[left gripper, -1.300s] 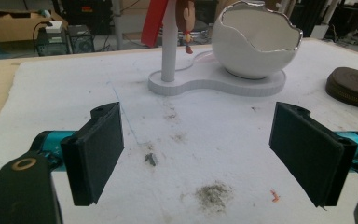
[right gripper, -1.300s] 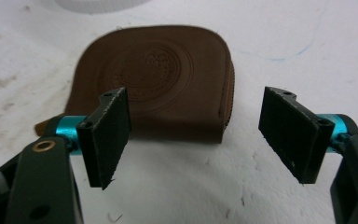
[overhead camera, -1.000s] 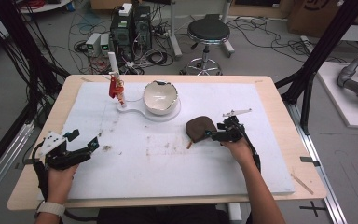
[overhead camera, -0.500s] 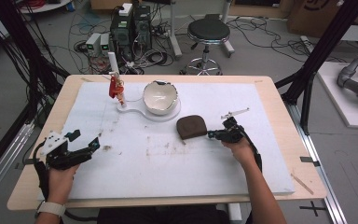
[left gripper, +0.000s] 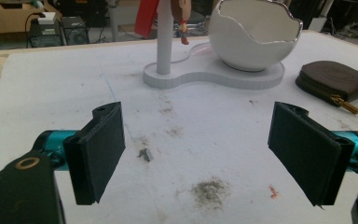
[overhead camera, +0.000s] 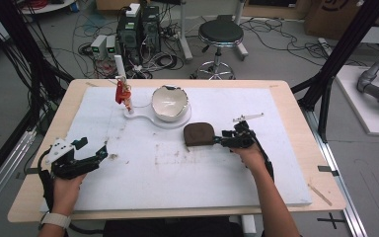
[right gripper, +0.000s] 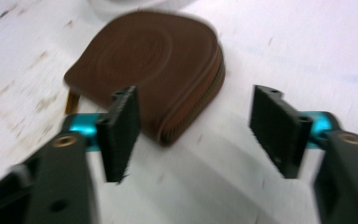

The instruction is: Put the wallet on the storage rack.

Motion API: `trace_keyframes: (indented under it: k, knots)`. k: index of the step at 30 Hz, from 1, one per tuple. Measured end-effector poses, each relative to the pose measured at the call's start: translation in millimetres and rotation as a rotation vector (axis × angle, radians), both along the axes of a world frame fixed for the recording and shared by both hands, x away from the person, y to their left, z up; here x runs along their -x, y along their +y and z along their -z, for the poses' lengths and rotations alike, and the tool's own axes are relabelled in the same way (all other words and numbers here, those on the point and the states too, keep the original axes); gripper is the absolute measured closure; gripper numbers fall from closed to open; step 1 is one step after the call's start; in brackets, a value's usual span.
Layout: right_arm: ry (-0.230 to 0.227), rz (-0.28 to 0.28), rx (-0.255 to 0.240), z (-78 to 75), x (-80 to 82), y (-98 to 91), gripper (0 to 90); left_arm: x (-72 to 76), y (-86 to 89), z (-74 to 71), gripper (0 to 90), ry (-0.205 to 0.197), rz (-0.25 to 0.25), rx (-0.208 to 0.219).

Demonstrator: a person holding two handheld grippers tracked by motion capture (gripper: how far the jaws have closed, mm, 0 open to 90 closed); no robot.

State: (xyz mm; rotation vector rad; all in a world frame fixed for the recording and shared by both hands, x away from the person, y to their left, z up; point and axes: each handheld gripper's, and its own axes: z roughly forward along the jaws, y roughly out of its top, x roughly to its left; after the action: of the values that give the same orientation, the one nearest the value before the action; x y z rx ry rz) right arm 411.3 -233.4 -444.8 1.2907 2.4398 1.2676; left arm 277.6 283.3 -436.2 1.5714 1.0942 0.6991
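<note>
While the right hand-held gripper (right gripper: 193, 135) has just opened, released, a rounded brown leather zip pouch (right gripper: 154, 65) lies flat beyond its jaws. The left hand-held gripper (left gripper: 198, 154) gapes over the stained white desk (left gripper: 214, 135).

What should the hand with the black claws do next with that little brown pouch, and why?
Probably ease the right gripper forward and close on the brown pouch. Its jaws have just been opening and stand apart with nothing pressed between them, while the pouch lies flat on the white mat just ahead.
</note>
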Motion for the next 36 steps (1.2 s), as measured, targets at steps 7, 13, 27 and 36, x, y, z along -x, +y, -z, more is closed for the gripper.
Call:
trace_keyframes:
  k: [7,13,27,36]
  knots:
    - [-0.020,0.011,-0.018,-8.9,-29.3,21.1,23.9,-2.1,-5.3,0.7,19.0,0.006,0.017,-0.011]
    - [0.065,-0.052,0.011,-2.8,-54.3,36.1,44.6,-1.9,-3.2,1.3,19.2,0.011,0.008,-0.008]
    - [0.187,-0.126,-0.177,-3.7,-42.8,15.1,80.1,-2.0,-4.1,0.9,19.2,0.012,0.016,-0.009]
    - [0.003,-0.201,-0.156,-26.8,-15.2,14.2,84.4,-14.5,-17.9,0.9,23.1,0.054,0.116,0.055]
